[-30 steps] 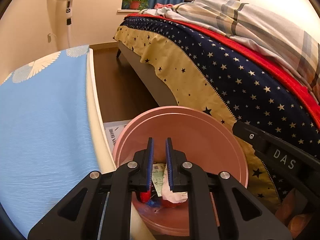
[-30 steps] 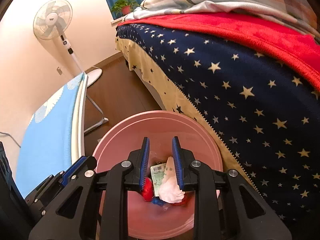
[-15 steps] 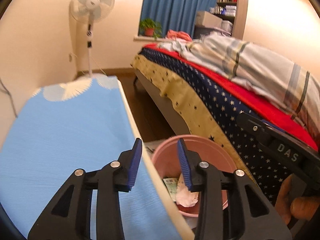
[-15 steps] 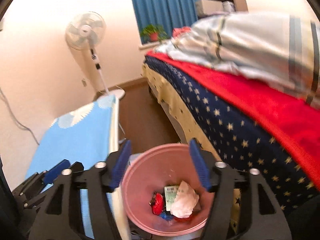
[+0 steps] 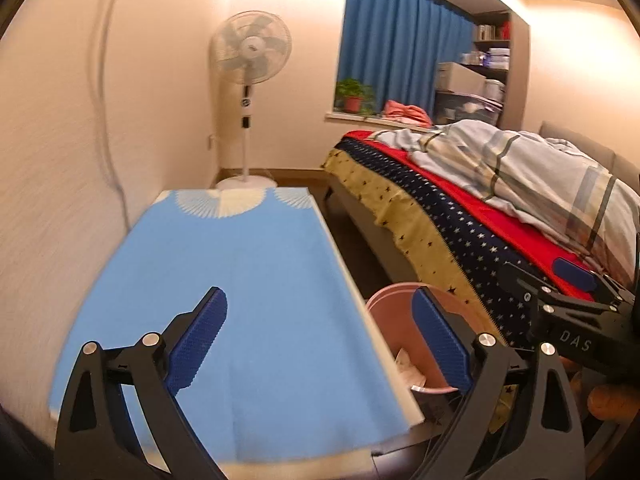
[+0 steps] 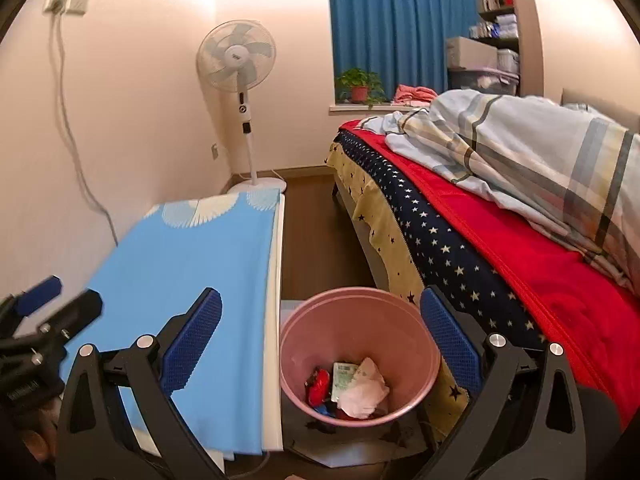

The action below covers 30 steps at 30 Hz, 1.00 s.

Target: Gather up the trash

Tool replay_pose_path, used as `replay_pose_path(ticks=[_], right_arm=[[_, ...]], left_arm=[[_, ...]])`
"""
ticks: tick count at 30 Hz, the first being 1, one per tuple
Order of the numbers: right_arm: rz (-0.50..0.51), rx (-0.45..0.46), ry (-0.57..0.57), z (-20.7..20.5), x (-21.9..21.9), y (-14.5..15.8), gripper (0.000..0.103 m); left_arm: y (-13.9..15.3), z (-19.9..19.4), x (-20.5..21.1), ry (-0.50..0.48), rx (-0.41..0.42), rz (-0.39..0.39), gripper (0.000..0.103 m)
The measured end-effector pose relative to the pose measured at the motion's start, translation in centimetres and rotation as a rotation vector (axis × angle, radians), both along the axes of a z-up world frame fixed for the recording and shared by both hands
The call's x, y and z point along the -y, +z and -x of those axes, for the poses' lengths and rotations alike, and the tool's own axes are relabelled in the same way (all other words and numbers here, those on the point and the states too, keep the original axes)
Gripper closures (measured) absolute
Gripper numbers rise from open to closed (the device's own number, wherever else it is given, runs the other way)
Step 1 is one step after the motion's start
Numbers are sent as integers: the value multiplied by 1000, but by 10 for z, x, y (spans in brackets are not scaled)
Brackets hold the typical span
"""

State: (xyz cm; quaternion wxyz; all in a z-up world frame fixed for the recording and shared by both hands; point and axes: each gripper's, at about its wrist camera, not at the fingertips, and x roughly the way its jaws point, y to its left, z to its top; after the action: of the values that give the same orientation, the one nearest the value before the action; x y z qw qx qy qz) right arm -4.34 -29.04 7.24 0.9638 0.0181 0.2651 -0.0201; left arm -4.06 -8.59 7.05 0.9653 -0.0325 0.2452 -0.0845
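The bed point(image 6: 500, 248) – starred navy cover, red blanket – flanked a smooth blue-topped table point(image 6: 192, 264). Between them stood the round pink plastic bin point(image 6: 356, 316), crumpled trash point(image 6: 360, 388) inside, below the right gripper point(image 6: 320, 340). Both it and the left gripper point(image 5: 320, 336) were opening, jaws empty.

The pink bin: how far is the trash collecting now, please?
Done: crumpled paper and red scraps lie in the pink bin. In hand: nothing; left gripper and right gripper are opening, empty. Left: no trash visible on the blue table.
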Motion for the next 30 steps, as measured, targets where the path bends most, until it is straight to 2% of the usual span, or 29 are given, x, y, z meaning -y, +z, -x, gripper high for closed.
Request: replay_pose_path(ticks=[3, 6, 10, 15, 30], right_arm=[[27, -7, -2, 11, -6, -17, 5], [-3, -58, -7, 14, -7, -33, 5], [24, -60, -2, 17, -19, -41, 5], [61, -79, 3, 12, -32, -52, 5], [92, -58, -34, 10, -35, -56, 5]], left_arm=[[-10, 15, -5, 37, 3, -30, 8], [-24, 24, -11, 64, -16, -24, 8], [-42, 22, -14, 93, -61, -30, 8], [-53, 23, -15, 108, -66, -43, 8], [-62, 16, -16, 141, -64, -40, 8]])
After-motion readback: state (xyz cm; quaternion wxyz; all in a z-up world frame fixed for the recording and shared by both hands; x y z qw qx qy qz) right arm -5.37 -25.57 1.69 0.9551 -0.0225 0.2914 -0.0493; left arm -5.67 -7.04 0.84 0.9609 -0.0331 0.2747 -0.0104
